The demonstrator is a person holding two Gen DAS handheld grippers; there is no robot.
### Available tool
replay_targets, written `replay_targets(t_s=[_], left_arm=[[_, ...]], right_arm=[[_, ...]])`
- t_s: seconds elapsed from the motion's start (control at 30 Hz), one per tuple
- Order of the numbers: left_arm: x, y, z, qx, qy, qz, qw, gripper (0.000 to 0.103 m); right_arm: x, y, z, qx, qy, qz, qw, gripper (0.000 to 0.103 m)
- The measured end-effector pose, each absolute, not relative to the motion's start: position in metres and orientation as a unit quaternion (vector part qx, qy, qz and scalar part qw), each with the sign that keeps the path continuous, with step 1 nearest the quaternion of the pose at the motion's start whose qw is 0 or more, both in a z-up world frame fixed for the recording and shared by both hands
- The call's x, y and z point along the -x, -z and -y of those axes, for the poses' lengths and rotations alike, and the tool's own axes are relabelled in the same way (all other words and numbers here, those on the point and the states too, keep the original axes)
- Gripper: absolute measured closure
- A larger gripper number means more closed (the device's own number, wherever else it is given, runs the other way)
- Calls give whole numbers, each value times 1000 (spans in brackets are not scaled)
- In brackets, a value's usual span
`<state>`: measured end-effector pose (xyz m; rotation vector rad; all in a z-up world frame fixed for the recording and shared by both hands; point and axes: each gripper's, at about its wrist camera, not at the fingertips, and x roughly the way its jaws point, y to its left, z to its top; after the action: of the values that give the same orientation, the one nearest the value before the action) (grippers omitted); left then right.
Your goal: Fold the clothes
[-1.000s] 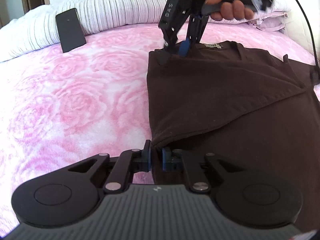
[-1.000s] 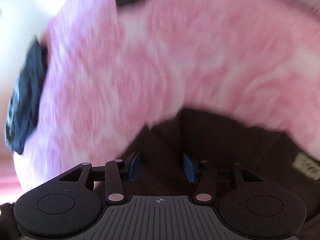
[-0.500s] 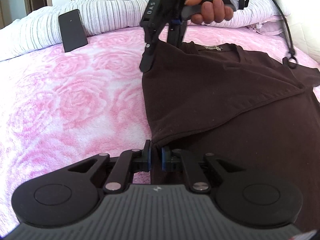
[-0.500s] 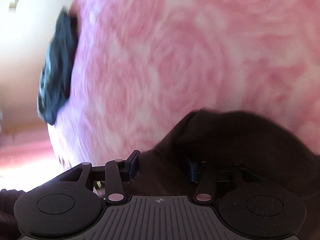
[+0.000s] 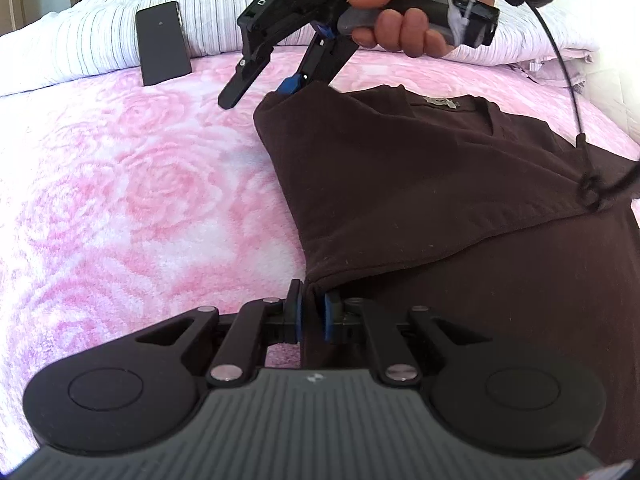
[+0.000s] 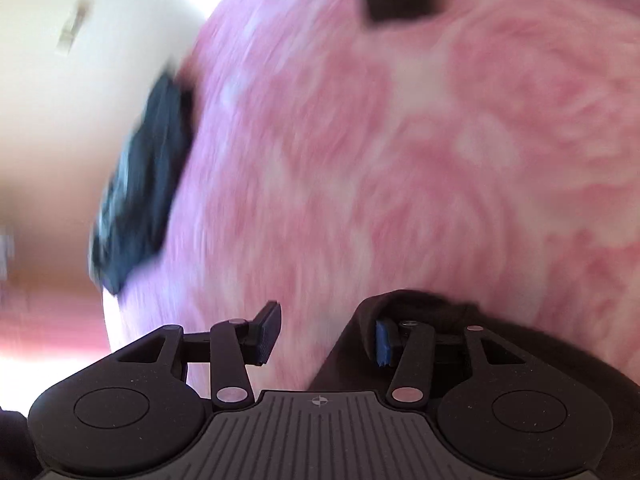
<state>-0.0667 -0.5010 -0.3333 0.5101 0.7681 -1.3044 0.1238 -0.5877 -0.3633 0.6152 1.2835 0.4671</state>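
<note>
My left gripper [image 5: 312, 312] pinches the near folded corner of the dark brown shirt [image 5: 440, 184], pads nearly together on the fabric. The shirt lies on the pink rose bedspread [image 5: 120, 200], filling the 1 to 4 o'clock side of the left view. My right gripper [image 6: 320, 334] has jaws spread, held in my right hand [image 5: 400, 20] at 12 o'clock; one pad sits against the shirt's far corner, the other clear. A black phone [image 5: 162, 42] leans on the striped pillow [image 5: 80, 40] at 11.
</note>
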Motion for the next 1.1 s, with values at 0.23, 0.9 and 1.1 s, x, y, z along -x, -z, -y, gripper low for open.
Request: replay_targets(t_s=[0.23, 0.9, 1.1], left_arm=[[65, 328, 497, -222, 561, -374, 704, 94], [86, 281, 433, -299, 567, -322, 697, 94], [123, 239, 425, -309, 605, -288, 675, 94]], right_arm=[[-91, 334, 608, -245, -134, -554, 784, 53], [190, 344, 489, -265, 103, -466, 838, 53], [275, 312, 496, -325, 227, -455, 797, 53]])
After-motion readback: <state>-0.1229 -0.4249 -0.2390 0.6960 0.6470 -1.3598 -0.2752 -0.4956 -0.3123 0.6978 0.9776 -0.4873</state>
